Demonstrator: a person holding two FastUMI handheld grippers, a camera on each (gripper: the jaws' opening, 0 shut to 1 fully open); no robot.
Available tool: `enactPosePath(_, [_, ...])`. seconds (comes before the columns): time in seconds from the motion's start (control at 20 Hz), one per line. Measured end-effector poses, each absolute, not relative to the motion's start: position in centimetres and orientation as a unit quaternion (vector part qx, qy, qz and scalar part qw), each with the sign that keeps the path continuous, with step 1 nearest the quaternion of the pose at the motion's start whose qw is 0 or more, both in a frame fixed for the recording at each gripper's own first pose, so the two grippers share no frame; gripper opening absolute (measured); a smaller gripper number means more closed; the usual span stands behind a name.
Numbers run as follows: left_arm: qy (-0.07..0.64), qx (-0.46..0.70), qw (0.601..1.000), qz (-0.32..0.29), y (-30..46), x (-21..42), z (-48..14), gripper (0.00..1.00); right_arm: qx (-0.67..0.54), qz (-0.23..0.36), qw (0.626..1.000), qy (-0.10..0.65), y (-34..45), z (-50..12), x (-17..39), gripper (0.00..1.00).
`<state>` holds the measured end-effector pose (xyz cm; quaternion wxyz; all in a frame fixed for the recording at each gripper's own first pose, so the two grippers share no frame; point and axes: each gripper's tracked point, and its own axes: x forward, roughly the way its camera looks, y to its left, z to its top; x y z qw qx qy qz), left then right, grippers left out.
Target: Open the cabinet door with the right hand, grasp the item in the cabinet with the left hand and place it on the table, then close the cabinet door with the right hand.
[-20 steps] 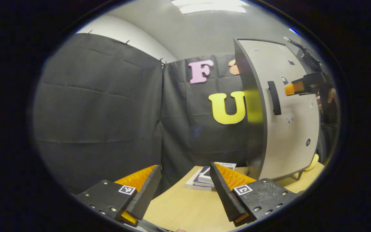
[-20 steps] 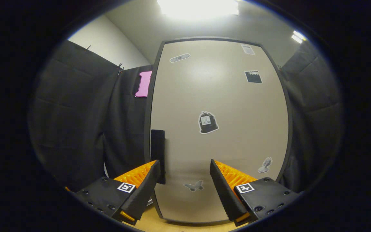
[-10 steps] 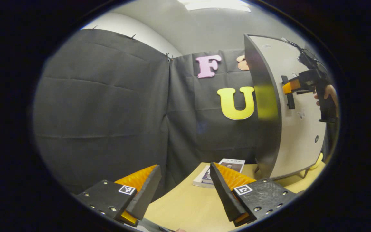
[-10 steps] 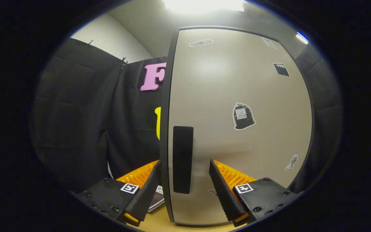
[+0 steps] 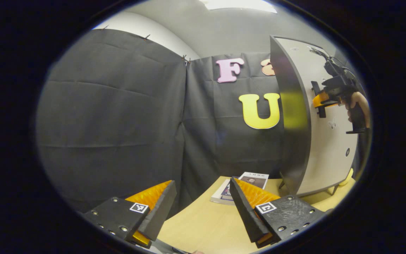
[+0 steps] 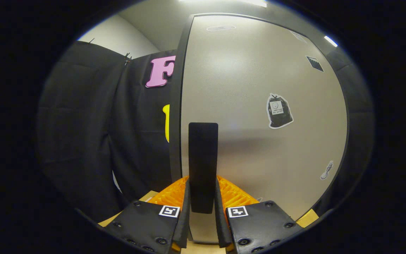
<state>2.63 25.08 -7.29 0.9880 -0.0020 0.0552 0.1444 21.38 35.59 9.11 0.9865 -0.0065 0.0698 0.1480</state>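
Note:
A tall beige cabinet [image 6: 259, 106] with dark edges stands on the wooden table [image 5: 203, 225], its door closed. A black vertical door handle [image 6: 203, 165] sits near the door's left edge. My right gripper [image 6: 202, 208] is shut on that handle, both fingers pressing its sides. In the left gripper view the same cabinet [image 5: 324, 141] stands at the right, with the right gripper [image 5: 321, 100] and a hand [image 5: 358, 102] at the handle. My left gripper [image 5: 203, 208] hovers open above the table, with nothing between its fingers. The cabinet's inside is hidden.
A small stack of books [image 5: 241, 185] lies on the table beside the cabinet's left foot. Something yellow [image 5: 345, 178] shows behind the cabinet's right foot. Black cloth walls close the booth at the left and back.
My right gripper moved forward onto the handle and closed on it from open. The left gripper view has shifted slightly, with the cabinet sitting farther right.

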Motion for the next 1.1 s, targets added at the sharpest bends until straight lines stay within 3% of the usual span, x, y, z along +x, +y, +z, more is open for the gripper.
enactPosePath(0.25, [0.050, -0.003, 0.989, 0.140, 24.5, 3.1, -6.8, 0.94, -0.002, 0.167, 0.983, 0.076, 35.6, 8.9, 21.1, 0.10])
enactPosePath(1.1, [0.018, 0.014, 0.997, 0.073, 14.5, 4.9, -2.7, 0.93, 0.026, 0.295, 0.949, 0.108, 32.6, 9.8, 14.2, 0.11])
